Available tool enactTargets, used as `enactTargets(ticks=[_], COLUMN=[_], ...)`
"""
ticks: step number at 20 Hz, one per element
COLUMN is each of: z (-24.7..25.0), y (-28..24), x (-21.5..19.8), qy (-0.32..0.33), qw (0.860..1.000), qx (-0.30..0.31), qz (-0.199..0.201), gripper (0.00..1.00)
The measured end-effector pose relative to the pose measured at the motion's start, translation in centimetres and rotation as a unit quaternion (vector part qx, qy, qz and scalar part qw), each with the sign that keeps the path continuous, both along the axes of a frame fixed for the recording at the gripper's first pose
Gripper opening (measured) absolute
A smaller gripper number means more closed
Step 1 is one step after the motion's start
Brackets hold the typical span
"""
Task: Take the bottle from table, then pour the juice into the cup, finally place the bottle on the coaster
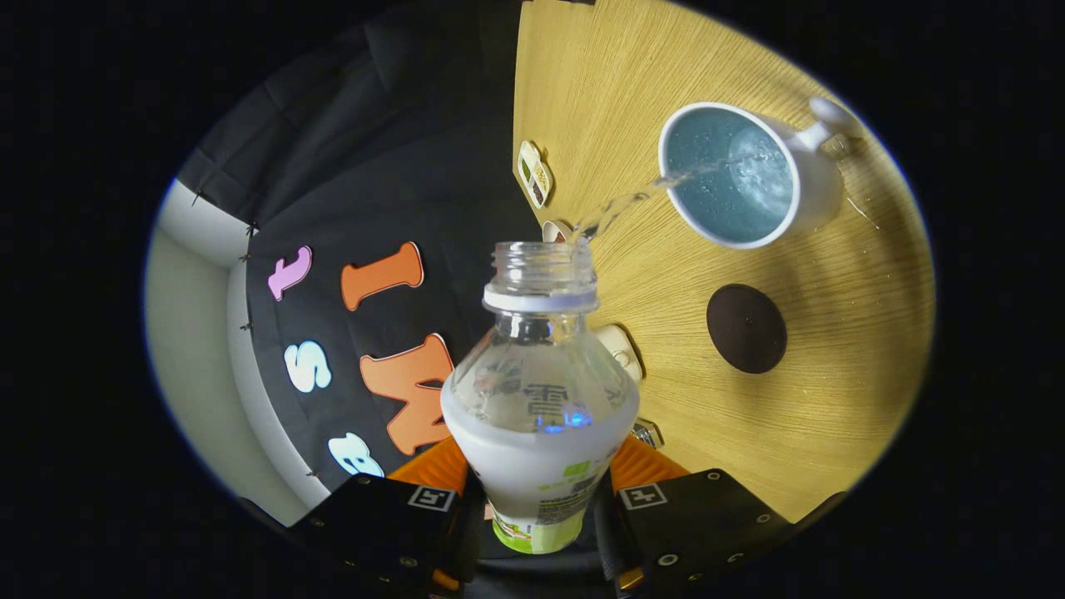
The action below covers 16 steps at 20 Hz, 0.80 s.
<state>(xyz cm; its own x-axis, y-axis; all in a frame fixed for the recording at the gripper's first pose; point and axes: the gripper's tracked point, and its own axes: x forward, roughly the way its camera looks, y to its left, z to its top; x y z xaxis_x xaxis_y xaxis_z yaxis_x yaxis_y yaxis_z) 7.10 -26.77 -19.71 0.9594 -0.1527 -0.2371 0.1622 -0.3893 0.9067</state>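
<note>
Mid-pour, bottle tipped toward the mug
Your claw [537, 507] is clamped on the open plastic bottle [539, 399], liquid streaming into the white mug [736, 179]; the dark coaster [746, 328] sits nearby on the surface [832, 399].

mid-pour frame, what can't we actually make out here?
Gripper view:
- bottle base and gripper contact: hidden where the fingers close over the label.
- cup fill level: blurred by splashing stream.
- small items beyond the bottle neck: partly behind it, too small.
- coaster: plain dark disc, no detail.
</note>
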Motion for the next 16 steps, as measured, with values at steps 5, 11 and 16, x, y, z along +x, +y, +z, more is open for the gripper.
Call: enactTargets(ticks=[5, 11, 16], z=[0.08, 0.47, 0.28], y=[-0.56, -0.76, -0.75], x=[-0.39, -0.57, -0.36], qy=[-0.001, -0.005, -0.003], qw=[1.0, 1.0, 0.999], qx=[0.015, 0.026, 0.039], qz=[-0.008, -0.009, -0.011], gripper=[0.57, 0.57, 0.57])
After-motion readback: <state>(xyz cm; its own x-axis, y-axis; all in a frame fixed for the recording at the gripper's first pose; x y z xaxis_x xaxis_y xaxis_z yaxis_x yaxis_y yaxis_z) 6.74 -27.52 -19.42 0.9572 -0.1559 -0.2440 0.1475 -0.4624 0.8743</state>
